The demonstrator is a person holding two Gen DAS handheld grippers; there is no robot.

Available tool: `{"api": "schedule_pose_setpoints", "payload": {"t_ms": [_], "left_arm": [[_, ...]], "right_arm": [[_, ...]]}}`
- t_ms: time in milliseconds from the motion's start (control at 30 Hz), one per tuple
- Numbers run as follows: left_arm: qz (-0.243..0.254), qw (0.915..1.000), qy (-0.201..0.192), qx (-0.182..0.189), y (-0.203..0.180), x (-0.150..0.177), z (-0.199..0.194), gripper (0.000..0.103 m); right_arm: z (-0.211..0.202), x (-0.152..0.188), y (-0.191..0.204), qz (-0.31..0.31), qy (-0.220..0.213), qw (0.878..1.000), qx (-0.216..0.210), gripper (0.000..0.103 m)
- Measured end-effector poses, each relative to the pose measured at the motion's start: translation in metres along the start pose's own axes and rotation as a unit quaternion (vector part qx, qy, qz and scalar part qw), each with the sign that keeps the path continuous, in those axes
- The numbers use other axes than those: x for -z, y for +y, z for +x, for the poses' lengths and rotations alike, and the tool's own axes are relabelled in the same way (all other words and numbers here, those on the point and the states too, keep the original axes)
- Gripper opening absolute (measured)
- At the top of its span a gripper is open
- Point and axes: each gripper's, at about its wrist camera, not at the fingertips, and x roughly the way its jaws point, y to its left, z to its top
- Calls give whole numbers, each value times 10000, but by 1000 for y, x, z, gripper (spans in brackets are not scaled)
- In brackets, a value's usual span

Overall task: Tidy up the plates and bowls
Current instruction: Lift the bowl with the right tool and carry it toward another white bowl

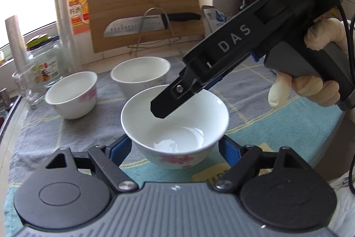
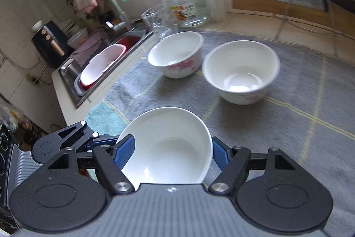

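Note:
A white bowl with pink flowers sits on the grey cloth between my left gripper's blue pads, which stand wide at its sides; I cannot tell if they touch it. My right gripper reaches over the bowl's far rim from the right. In the right wrist view the same bowl lies between the right gripper's open blue pads. Two more white bowls stand behind: a flowered one and a plain one.
A bamboo cutting board with a knife on a wire rack stands at the back. Glass jars, a cup stack and an orange bottle stand at the left. A sink with a red basin lies beyond the cloth's left edge.

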Motion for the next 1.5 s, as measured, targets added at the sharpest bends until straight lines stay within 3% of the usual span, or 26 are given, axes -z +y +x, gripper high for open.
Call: {"api": "schedule_pose_setpoints", "payload": {"t_ms": [567,1500], "left_arm": [[330,9967,42,744,-40,-20,34,85],[230,9951,218,933,-40,-22,49,85]], "right_arm": [[-43,30,-44,484,-158,9969,605,79],[-38,34,-57,629,-60,9957,672,80]]}}
